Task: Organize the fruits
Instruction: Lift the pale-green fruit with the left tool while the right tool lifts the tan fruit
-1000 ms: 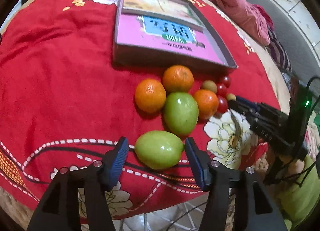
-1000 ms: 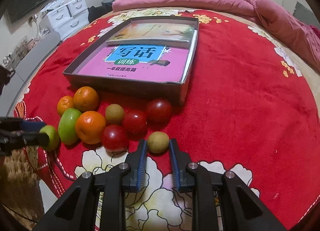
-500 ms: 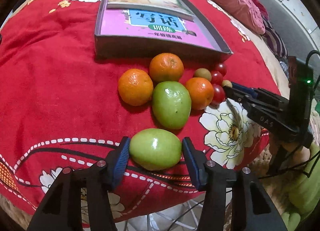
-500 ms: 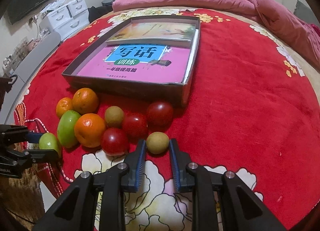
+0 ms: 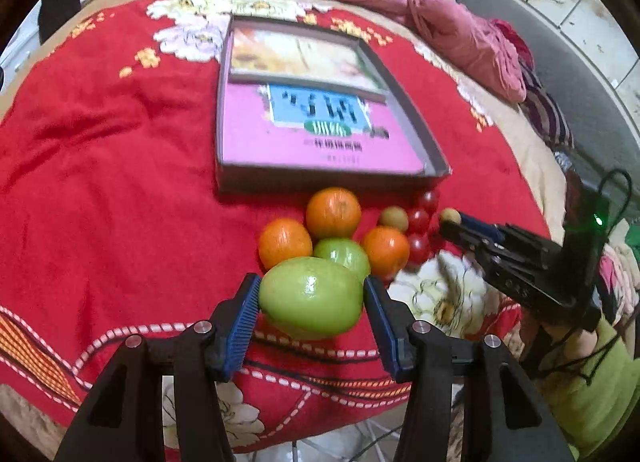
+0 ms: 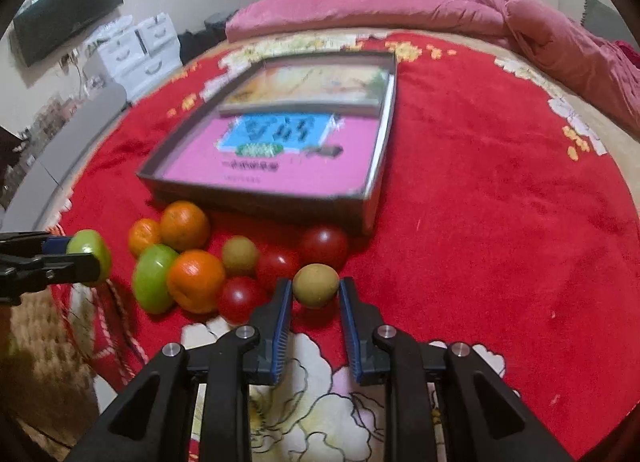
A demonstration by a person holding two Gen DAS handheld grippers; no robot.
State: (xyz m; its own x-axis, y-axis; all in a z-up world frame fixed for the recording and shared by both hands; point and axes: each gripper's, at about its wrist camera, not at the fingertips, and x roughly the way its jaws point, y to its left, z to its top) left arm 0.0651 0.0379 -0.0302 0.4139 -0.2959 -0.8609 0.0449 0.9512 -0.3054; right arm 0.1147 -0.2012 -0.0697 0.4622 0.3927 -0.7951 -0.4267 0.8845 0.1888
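My left gripper (image 5: 311,290) is shut on a large green fruit (image 5: 310,298) and holds it just above the red blanket; the same fruit (image 6: 90,248) shows at the left edge of the right wrist view. My right gripper (image 6: 315,288) is shut on a small brown fruit (image 6: 315,285) at the near side of the pile. On the blanket lie three oranges (image 5: 333,212), a second green fruit (image 5: 344,254), another brown fruit (image 5: 393,218) and red tomatoes (image 6: 324,248). Behind them stands a shallow box (image 5: 320,182) with books in it.
A rolled pink quilt (image 6: 400,10) lies along the far side of the bed. The blanket's near edge (image 5: 280,414) drops off just under my left gripper. White drawers (image 6: 136,50) and a dark screen (image 6: 68,22) stand at the left wall.
My left gripper has shut on the large green fruit and raised it off the blanket. My right gripper keeps its hold on the small brown fruit and has hardly moved.
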